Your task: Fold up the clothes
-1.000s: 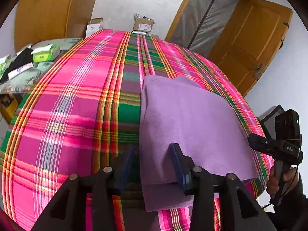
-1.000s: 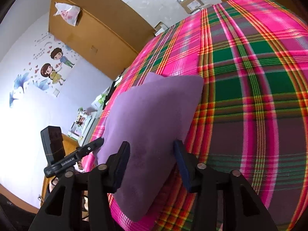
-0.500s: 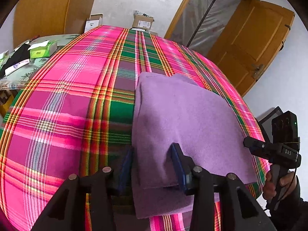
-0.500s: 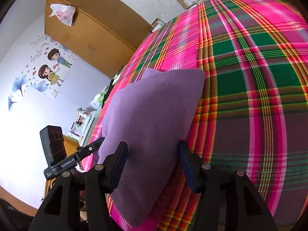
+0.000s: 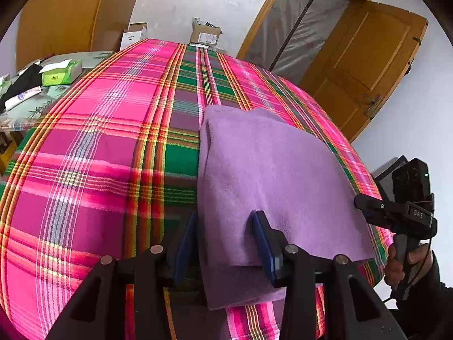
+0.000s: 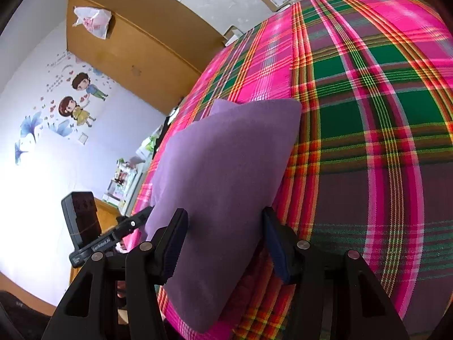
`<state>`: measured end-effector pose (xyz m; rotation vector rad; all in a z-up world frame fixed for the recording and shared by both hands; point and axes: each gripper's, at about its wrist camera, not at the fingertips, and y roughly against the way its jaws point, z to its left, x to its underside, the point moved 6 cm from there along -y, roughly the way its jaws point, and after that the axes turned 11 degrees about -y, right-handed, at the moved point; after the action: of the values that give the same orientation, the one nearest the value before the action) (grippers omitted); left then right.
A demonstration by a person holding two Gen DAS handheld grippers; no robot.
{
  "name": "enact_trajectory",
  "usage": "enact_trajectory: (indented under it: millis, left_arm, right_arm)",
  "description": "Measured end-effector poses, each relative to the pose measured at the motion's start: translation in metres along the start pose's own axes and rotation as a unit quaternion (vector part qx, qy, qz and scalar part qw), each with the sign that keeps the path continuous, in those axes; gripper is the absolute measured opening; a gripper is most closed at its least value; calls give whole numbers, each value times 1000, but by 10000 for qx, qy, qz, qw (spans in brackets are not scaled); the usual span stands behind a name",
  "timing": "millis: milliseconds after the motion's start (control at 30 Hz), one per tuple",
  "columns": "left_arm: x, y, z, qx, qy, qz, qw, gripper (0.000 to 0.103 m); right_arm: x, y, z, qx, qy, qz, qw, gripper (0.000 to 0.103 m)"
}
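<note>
1. Where the plaid cloth [image 5: 99,147] covers the surface, a folded purple garment [image 5: 271,175] is laid flat on it, near the edge closest to the person.
2. The left gripper [image 5: 223,235] is seen over the near left corner of the garment, its jaws standing apart with the cloth lying between them; no pinch on the fabric can be made out.
3. The right gripper [image 6: 225,238] is held over the opposite near corner, jaws likewise spread and the garment's edge passing between the blue pads [image 6: 276,243]; whether the pads press on the fabric cannot be told.
4. A lower layer of the garment is shown jutting out past the top layer at the near edge.
5. A green tissue box [image 5: 61,72] is seen on a side table [image 5: 34,104] beyond the cloth.
6. A wooden door [image 5: 365,65] is seen behind.
</note>
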<state>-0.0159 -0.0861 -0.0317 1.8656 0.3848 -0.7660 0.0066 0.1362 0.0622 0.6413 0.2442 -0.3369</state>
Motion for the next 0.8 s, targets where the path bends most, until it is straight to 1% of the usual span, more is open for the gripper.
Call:
enact_trajectory:
  millis: [200,267,333,400,500,567,667,700,733,800]
  left_arm:
    - [-5,-7,-6,-62,-71,63,9999,43]
    - [-3,-4,-5,-3,-15,64,10000,42]
    - [-1,-3,-3,59,45,57,10000,41]
    - [-1,-3,-2,101,90,39,9999,41]
    - [-4,-6,-2,98,115,41,9999,41]
    - [-5,-8,-4,40,55,58,10000,41]
    - [-7,-11,-7,-38,18,74,10000,41]
    - [-7,-11,-7,-45,14,76,10000,41]
    - [-7,-11,-7,-49,12,78,10000,39]
    - [-7,-9,-8,-32,23,39,10000,33]
  right_arm:
    - [-3,-6,5,25,41,-28,10000,57]
    - [-4,-5,3,-29,-40,-29,10000,55]
    - [-4,-3,2,-53,-82,-25,9999,51]
    - [-4,-3,0,-62,-101,-16,9999,50]
    - [-4,-6,1,-42,-79,-4,10000,50]
    - [-7,-8,5,-30,-65,-14,10000,52]
    - [-8,-9,5,-5,-62,-30,10000,52]
    - [-8,-9,5,16,-50,-40,10000,51]
    - [-8,-9,5,39,-32,-51,10000,47]
    - [-7,-9,5,22,-23,-62,10000,38]
